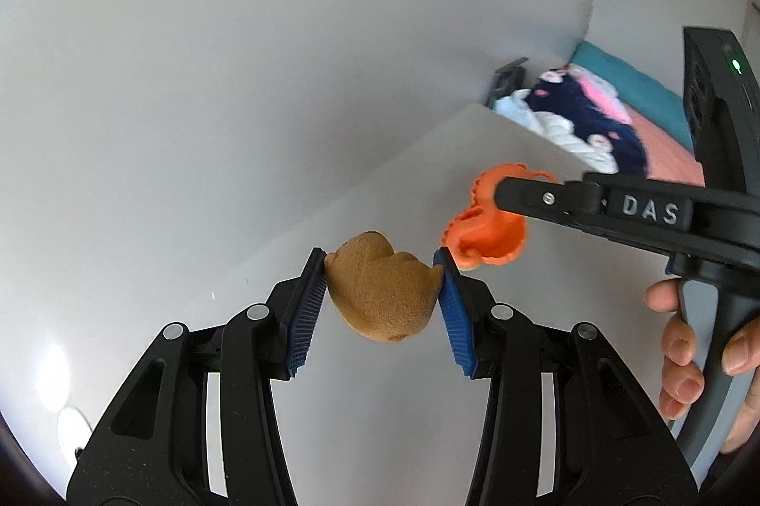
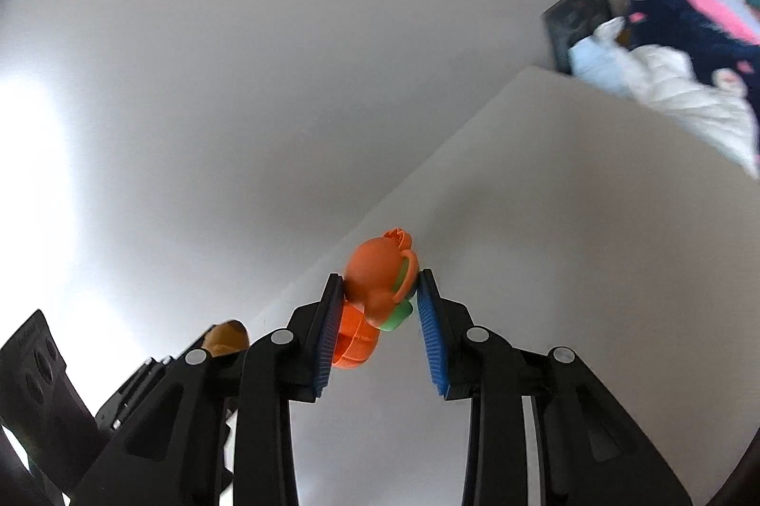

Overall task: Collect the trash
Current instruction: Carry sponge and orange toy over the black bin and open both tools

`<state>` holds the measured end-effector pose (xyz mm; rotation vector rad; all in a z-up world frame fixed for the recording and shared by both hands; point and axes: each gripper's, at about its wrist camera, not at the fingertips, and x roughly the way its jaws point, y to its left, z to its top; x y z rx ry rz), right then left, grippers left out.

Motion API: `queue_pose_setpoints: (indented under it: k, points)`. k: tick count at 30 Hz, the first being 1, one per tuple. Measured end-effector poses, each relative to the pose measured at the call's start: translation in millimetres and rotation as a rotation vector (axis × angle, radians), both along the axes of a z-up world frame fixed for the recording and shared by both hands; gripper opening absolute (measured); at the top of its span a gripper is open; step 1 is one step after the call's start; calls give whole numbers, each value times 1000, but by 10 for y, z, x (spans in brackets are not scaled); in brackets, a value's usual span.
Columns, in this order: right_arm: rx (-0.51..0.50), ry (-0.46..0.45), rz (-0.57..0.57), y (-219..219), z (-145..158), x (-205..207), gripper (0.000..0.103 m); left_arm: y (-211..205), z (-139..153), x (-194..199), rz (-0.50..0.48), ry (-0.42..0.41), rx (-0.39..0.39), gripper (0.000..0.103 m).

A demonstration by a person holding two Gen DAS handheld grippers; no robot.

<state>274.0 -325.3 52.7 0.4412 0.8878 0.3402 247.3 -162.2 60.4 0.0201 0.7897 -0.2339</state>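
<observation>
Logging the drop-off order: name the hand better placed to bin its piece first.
Neither clearly: no bin shows. The left gripper is shut on the brown lump, the right gripper on the orange toy, side by side.

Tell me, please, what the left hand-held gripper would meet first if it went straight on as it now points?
Probably the plain white wall. The left hand-held gripper, shut on the brown piece, has nothing else ahead, though depth is unclear.

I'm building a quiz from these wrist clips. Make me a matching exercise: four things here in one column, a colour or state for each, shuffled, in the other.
Things:
1. brown lump
2. orange toy
3. bedsheet
4. status light

Descriptions:
A. teal
B. clamped in the right gripper
C. glowing green
D. clamped in the left gripper

Pairs: 1-D, 2-B, 3-A, 4-C
</observation>
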Motion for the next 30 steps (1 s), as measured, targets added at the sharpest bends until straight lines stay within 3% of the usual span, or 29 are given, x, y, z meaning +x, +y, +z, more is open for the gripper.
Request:
queue_pose_setpoints:
  k: [6,14,19,30]
  points:
    - [-41,-22,-76,-244,225,-754,34,-317,181,-508,-65,-14,-18,46]
    - [-88,-58,-180,-768,425,-1833,34,-873,189,-1372,-204,-5,-48,46]
    - [-103,-71,-269,-1168,409,-2409,34,-1239,158,-1843,-288,7,-68,46]
    - [-101,-111,-495,-2181,357,-3957,34,-2306,146,-3043,-542,-11,-34,46]
